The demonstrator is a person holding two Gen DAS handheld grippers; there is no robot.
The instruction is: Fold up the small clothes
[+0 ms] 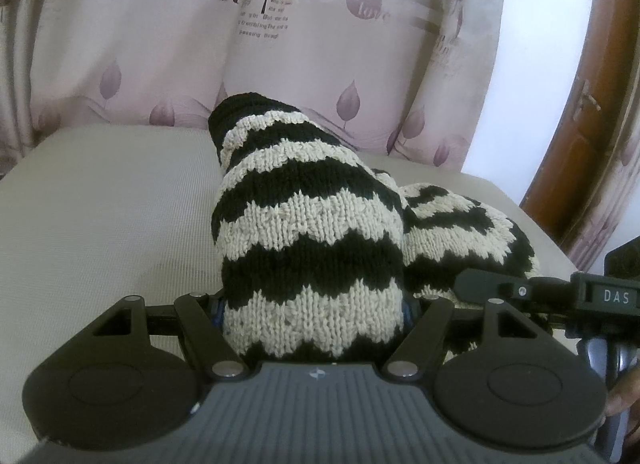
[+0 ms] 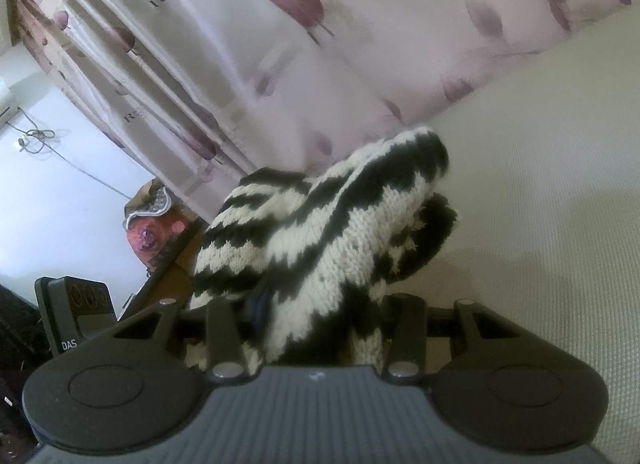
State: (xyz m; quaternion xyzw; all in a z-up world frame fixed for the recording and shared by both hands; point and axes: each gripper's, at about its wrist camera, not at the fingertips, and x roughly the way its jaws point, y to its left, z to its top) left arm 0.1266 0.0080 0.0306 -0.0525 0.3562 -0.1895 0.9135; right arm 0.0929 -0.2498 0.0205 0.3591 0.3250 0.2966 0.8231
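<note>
Left wrist view fills with the knit (image 1: 312, 232), a small black-and-cream zigzag garment, bunched between the left gripper (image 1: 314, 312) fingers and rising forward from them. Both jaws press into its sides, set fairly wide because the wad is thick. A second lobe of the knit sags to the right of those fingers, toward the right gripper's tip at the frame's edge.

In the right wrist view the right gripper (image 2: 316, 316) clamps another part of the knit (image 2: 320, 236) at a narrower setting, cloth spilling past both fingers and over the body. The far end droops beyond the fingertips to the cushion (image 2: 540, 184).

My judgement: it is light, soft and stretchy, not slippery or fragile, but thick yarn springs back and creases poorly. Bunched grips like these will fold crooked; better to pinch a single edge or corner near each end. Behind hangs a curtain (image 1: 160, 44).
</note>
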